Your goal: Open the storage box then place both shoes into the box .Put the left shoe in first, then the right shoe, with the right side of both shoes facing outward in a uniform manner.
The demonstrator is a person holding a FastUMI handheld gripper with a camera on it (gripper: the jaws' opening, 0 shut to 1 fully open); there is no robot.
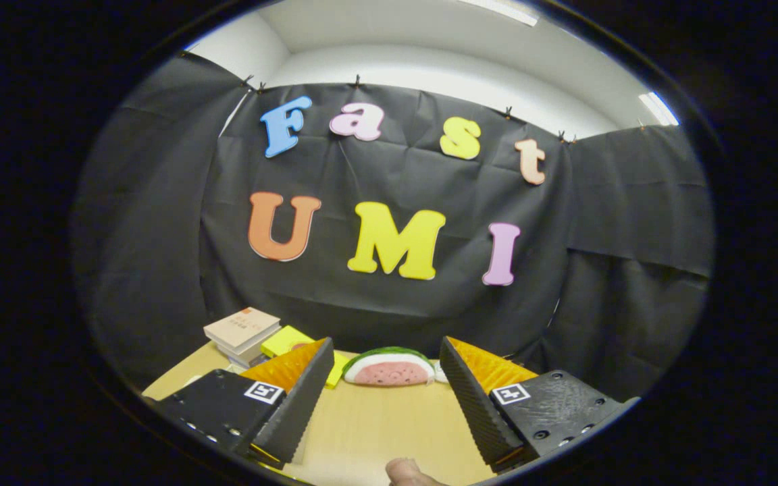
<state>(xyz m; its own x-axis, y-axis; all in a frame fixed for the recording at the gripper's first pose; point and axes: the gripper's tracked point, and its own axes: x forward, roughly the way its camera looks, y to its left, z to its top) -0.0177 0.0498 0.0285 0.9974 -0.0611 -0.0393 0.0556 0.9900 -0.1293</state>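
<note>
A fingertip (408,472) pokes in nearest, just below the gripper (386,364), whose fingers stand wide apart over the bare wooden table (375,425) and hold nothing. Beyond them at the far edge lies a watermelon-slice toy (389,368), with yellow blocks (286,341) and stacked books (242,332) to its left. I cannot tell where the storage box and shoes are.

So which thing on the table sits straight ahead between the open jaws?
The watermelon slice toy; the stacked books and yellow block sit off left.

We see a wooden table (375,432) with a stack of books (242,333) at its far left, a yellow box (283,341) beside them, and a watermelon slice (389,368) near the back edge.
</note>
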